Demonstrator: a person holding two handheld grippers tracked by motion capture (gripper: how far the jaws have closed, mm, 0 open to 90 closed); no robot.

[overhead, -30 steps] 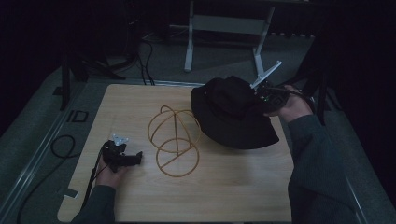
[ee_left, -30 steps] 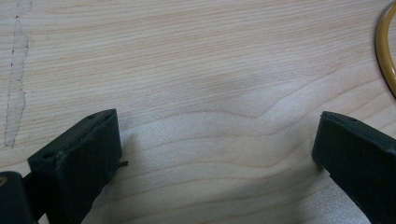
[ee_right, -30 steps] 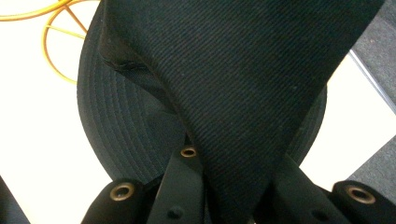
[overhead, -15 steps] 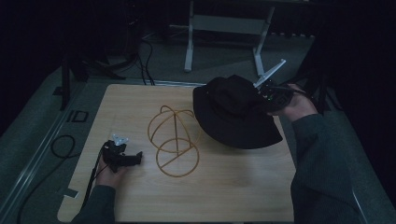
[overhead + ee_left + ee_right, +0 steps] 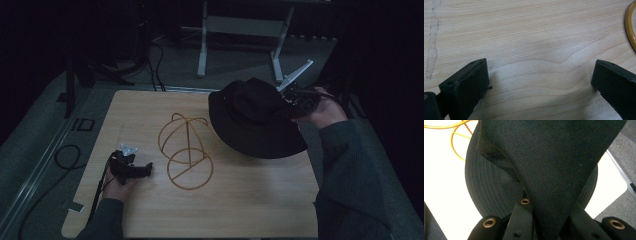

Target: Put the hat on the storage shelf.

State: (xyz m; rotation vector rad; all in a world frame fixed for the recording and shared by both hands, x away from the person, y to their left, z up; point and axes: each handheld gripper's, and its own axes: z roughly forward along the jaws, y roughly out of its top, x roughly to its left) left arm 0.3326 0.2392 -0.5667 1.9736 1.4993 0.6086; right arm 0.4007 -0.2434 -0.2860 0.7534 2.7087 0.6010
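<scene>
A black bucket hat (image 5: 255, 120) hangs over the right side of the wooden table (image 5: 250, 200), its brim low above the top. My right gripper (image 5: 292, 97) holds it from the far right, and in the right gripper view the jaws (image 5: 549, 207) are shut on a fold of the hat's crown (image 5: 554, 157). A golden wire hat frame (image 5: 186, 150) stands at the table's middle, just left of the hat. My left gripper (image 5: 145, 170) rests on the table left of the frame, open (image 5: 540, 72) with bare wood between its jaws and the frame's base ring (image 5: 630, 25) at the edge.
A white metal stand (image 5: 240, 30) sits on the floor beyond the table. Cables (image 5: 65, 155) lie on the floor at the left beside a metal rail. The table's right edge is close under my right hand.
The hat and my right gripper have drifted slightly to the right. The left gripper has stayed where it was.
</scene>
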